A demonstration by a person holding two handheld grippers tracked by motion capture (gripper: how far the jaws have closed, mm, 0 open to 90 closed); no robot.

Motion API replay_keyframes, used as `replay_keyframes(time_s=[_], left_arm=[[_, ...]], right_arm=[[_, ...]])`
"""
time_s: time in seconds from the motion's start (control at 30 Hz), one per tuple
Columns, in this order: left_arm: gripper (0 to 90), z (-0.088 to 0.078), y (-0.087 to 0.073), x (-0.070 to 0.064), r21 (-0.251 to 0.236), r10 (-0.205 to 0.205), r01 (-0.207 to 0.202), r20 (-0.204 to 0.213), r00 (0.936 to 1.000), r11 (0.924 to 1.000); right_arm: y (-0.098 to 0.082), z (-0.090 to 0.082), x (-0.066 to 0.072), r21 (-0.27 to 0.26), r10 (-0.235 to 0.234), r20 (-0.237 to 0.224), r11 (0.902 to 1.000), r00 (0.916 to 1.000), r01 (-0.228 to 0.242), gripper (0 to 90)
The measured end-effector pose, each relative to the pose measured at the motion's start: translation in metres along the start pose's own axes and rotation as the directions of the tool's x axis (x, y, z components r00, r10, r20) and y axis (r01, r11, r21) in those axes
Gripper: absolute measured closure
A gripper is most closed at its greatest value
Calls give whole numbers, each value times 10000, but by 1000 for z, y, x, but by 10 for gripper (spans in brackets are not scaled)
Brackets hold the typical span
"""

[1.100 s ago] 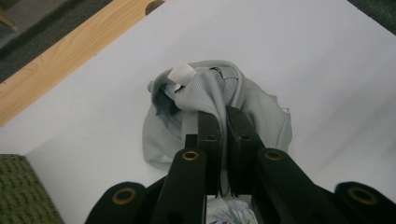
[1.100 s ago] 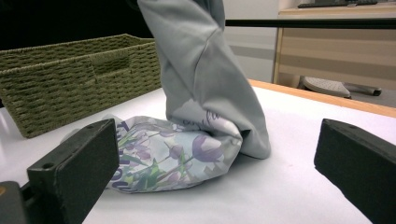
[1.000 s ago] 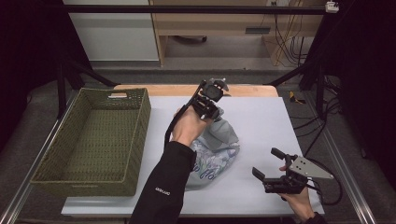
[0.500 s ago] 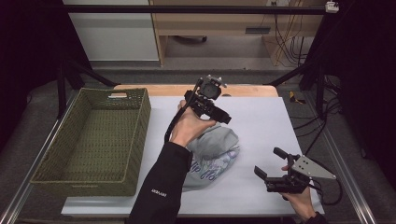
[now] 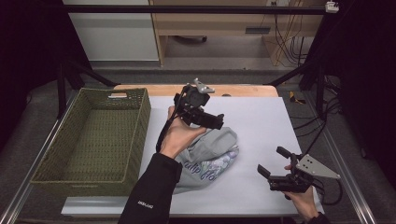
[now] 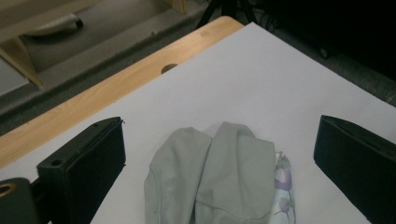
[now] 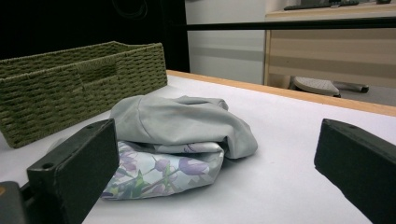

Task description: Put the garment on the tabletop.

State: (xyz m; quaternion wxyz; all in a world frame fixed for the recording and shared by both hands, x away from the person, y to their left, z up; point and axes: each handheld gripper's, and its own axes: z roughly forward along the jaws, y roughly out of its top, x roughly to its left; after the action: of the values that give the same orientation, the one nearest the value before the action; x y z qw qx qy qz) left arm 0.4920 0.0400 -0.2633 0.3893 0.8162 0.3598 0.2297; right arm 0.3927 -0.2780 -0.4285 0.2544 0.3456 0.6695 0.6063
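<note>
While the garment [image 5: 212, 156] lies folded (grey side up), each hand-held gripper, left [image 5: 219, 122] and right [image 5: 272, 162], gapes empty.

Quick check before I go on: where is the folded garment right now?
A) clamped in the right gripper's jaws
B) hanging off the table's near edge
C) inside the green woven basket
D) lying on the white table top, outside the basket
D: the folded garment lies on the white table top, right of the green woven basket, and the right gripper stands open beside it.

garment [image 5: 210, 156] partly hidden under left sleeve [image 5: 152, 193], print lettering unreadable
</note>
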Motion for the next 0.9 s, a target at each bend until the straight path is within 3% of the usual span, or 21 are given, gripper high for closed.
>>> replay_keyframes(time_s=[0.17, 0.43, 0.63, 0.9], left_arm=[[20, -8, -24, 2, -972, -490, 505, 184, 9986, 9940], [21, -16, -78, 7, -1694, -916, 952, 291, 9954, 9809], [24, -20, -115, 10, -2351, -1395, 1424, 289, 9898, 9615], [28, -23, -144, 4, -3027, -1467, 1511, 372, 9885, 9410]], right_arm=[[0, -1, 0, 0, 56, -7, 10000, 10000, -56, 5], [-2, -1, -4, 102, 170, 111, 9998, 9998, -171, 5], [-3, 0, -4, 127, 199, 154, 9997, 9997, -201, 5], [-4, -2, -7, 202, 156, 250, 9997, 9996, -161, 5]])
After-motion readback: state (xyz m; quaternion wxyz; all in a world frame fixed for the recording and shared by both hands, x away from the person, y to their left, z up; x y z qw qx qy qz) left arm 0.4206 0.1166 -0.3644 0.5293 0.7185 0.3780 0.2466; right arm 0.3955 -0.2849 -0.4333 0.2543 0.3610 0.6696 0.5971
